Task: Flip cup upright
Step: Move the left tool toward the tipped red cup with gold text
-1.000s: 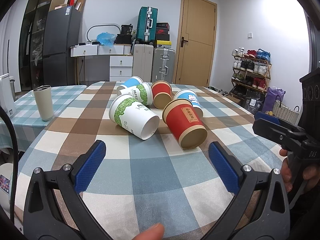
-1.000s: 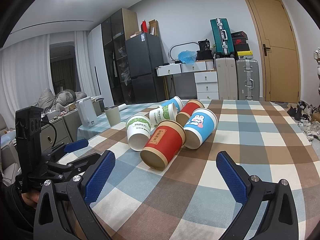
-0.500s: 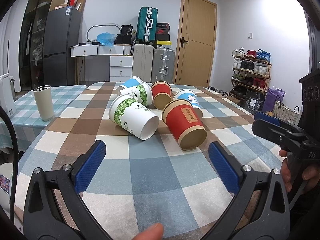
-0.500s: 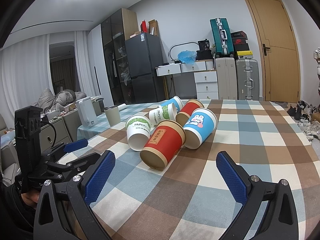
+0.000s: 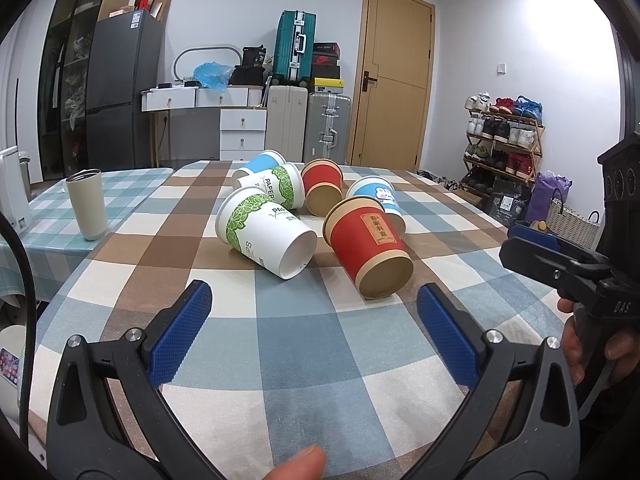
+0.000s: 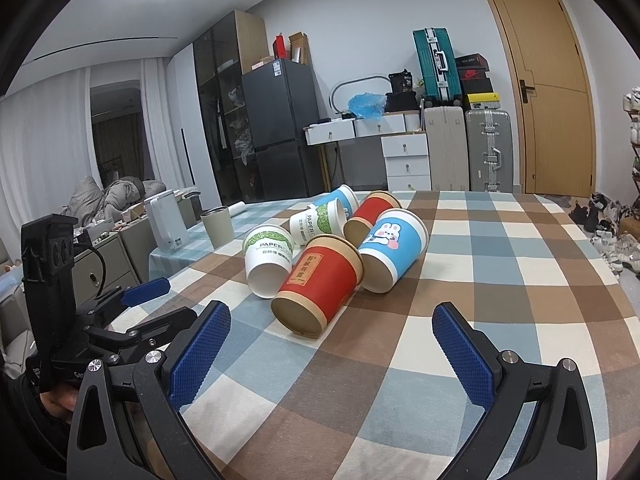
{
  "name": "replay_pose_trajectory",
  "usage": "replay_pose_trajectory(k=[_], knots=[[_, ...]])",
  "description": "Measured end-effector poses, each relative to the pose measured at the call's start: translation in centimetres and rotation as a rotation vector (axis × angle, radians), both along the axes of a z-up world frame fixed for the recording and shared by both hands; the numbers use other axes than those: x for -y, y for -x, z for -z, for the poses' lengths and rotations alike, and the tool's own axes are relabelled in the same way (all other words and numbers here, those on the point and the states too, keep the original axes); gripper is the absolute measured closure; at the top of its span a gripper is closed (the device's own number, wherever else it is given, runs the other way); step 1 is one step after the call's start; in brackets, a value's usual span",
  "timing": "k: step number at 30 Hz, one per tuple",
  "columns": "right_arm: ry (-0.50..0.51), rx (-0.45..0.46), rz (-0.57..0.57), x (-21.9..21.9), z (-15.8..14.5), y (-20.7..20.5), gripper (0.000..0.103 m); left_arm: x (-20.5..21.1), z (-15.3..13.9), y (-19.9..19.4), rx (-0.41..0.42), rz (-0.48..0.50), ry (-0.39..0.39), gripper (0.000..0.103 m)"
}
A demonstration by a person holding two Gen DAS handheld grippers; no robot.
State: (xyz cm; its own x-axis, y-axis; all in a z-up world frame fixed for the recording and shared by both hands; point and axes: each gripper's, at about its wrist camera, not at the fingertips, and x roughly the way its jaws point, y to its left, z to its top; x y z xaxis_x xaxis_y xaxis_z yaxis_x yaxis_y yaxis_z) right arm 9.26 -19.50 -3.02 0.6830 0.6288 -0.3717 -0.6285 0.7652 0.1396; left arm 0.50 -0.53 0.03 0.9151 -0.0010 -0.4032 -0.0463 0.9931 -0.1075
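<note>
Several paper cups lie on their sides in a cluster on the checked tablecloth. Nearest are a red cup (image 5: 370, 246) and a white-and-green cup (image 5: 264, 232); behind them lie a blue bunny cup (image 5: 374, 196), a second red cup (image 5: 322, 192), a second green cup (image 5: 276, 188) and a blue cup (image 5: 258, 164). In the right wrist view the red cup (image 6: 318, 286) and the bunny cup (image 6: 394, 250) are closest. My left gripper (image 5: 314, 320) is open and empty, short of the cups. My right gripper (image 6: 330, 342) is open and empty, also short of them.
A beige tumbler (image 5: 87, 204) stands upright at the table's left. A white kettle (image 6: 166, 222) stands beyond it. The right gripper's body (image 5: 576, 272) shows at the right of the left wrist view. Drawers, suitcases, a door and a shoe rack stand behind the table.
</note>
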Motion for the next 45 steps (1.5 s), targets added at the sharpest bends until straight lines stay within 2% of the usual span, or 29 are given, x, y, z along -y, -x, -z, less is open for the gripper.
replay_pose_trajectory(k=[15, 24, 33, 36, 45], knots=[[0.021, -0.046, 0.023, 0.8, -0.5, -0.7, 0.000, 0.2, -0.3, -1.7, -0.058, -0.017, 0.000, 0.001], [0.019, -0.070, 0.057, 1.9, -0.7, -1.5, 0.000, 1.4, -1.3, -2.7, -0.048, -0.003, -0.021, 0.001], [0.053, -0.042, 0.131, 2.8, -0.9, -2.0, 0.000, 2.9, -1.6, -5.5, -0.098, 0.022, -0.010, 0.001], [0.064, -0.019, 0.169, 3.1, -1.1, -1.9, 0.000, 3.4, -1.6, -6.6, -0.121, 0.003, -0.033, 0.001], [0.044, -0.069, 0.160, 3.8, -0.8, -2.4, 0.000, 4.1, -1.3, -9.8, -0.180, 0.018, -0.035, 0.001]])
